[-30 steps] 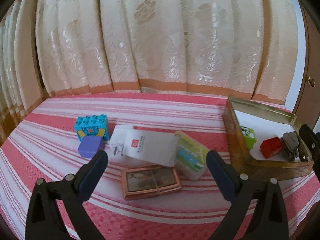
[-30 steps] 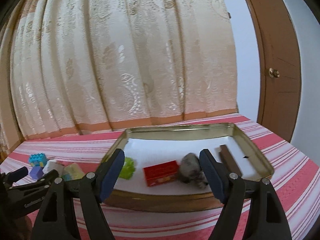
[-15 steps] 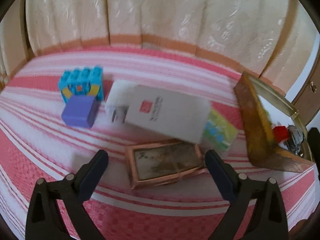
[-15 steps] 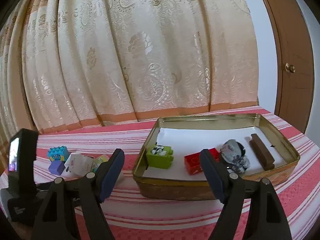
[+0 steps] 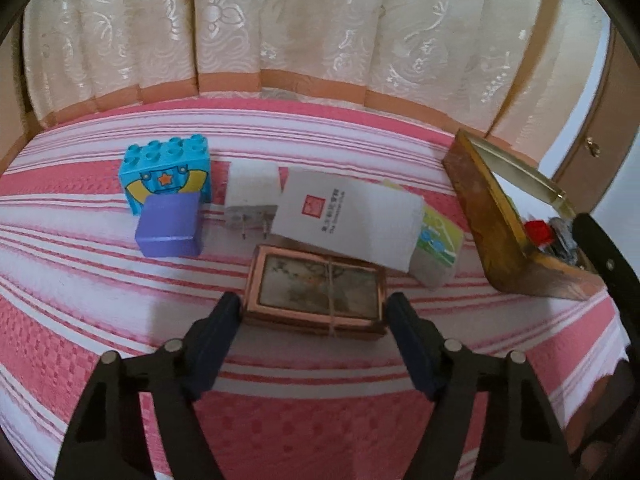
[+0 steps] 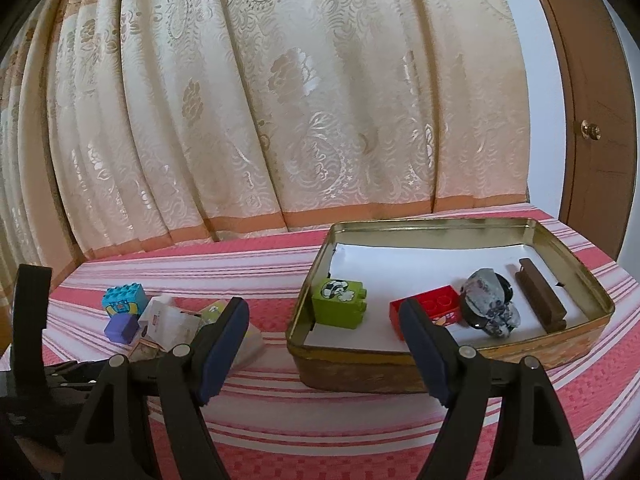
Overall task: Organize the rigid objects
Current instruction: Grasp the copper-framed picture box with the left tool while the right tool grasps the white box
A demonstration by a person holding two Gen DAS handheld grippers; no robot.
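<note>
My left gripper (image 5: 314, 310) is open, its fingers on either side of a copper-framed flat box (image 5: 316, 290) on the striped cloth, close to its ends. Behind it lie a white card box (image 5: 352, 216), a white plug adapter (image 5: 252, 192), a purple block (image 5: 170, 224), a blue toy brick (image 5: 164, 172) and a green-patterned pack (image 5: 438, 244). My right gripper (image 6: 324, 320) is open and empty, in front of the gold tin (image 6: 400, 368). The tin holds a green brick (image 6: 340, 302), a red brick (image 6: 430, 306), a grey lump (image 6: 490, 302) and a brown bar (image 6: 540, 300).
A cream curtain (image 6: 280, 100) hangs right behind the table. A brown door (image 6: 592, 120) stands at the right. The tin (image 5: 480, 216) shows at the right in the left wrist view. The pink-striped cloth (image 6: 320, 420) covers the table.
My left gripper has dropped forward and down to straddle the copper-framed box. My right gripper has pulled back and risen a little from the tin.
</note>
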